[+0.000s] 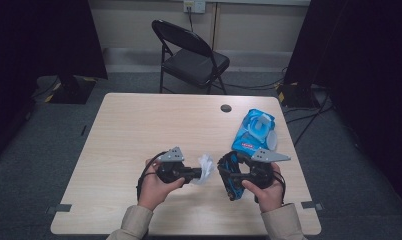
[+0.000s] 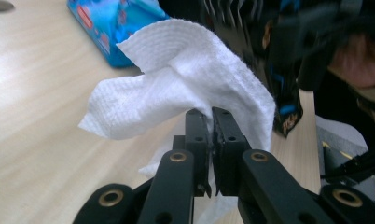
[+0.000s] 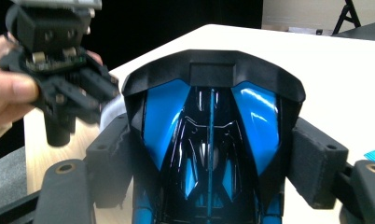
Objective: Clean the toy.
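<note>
**Wipe and toy car held over the table**

A pale wooden table (image 1: 139, 130) is standing on grey carpet, a folding chair (image 1: 191, 55) behind it. The left gripper (image 1: 194, 174) is pinching a white wipe (image 1: 205, 167). The right gripper (image 1: 229, 176) is clamping a blue-and-black toy car (image 3: 211, 140) just beside the wipe, lengthwise along the jaws; its lower end is cut off. A blue wipes pack (image 1: 254, 131) is lying beyond the car.

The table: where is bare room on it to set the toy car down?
The table is bare across its left half and far middle, between the left edge, the dark grommet and the wipes pack. It is crowded near the front, where the left gripper pinches a white wipe beside the right gripper clamping the toy car.
</note>
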`<state>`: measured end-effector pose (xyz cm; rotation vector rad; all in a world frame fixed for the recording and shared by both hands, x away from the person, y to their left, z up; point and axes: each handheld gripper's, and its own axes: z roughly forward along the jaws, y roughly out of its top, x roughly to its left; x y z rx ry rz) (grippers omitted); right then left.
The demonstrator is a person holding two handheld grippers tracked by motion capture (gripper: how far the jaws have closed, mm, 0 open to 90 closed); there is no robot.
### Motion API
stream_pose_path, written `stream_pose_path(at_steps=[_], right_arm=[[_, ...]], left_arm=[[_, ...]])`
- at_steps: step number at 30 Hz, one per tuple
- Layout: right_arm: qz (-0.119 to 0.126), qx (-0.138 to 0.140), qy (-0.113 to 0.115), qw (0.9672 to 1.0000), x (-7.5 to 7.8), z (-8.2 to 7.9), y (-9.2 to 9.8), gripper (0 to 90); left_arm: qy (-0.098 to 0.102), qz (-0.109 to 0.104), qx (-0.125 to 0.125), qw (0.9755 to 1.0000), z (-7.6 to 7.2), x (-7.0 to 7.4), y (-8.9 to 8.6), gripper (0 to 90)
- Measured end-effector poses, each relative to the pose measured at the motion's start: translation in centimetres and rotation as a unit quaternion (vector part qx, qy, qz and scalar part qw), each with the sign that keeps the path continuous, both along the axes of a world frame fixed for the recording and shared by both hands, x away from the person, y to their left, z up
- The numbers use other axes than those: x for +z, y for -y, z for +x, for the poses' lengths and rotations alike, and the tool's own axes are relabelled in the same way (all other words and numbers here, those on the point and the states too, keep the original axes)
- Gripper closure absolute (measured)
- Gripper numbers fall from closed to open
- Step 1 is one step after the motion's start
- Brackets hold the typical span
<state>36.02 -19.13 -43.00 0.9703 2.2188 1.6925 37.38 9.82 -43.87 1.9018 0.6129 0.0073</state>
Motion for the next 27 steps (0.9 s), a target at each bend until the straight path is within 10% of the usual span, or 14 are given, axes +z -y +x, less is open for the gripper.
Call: stream_pose_path(at_steps=[10, 27], right_arm=[[-0.002, 0.012, -0.002, 0.9999, -0.1, -0.2, -0.7, 25.8], [-0.007, 0.032, 0.003, 0.9995, -0.1, -0.5, -1.5, 25.8]], left_arm=[[0.021, -0.012, 0.008, 0.9997, 1.0, 2.5, 0.1, 86.1], [0.017, -0.012, 0.004, 0.9998, 1.3, 2.0, 2.2, 86.0]])
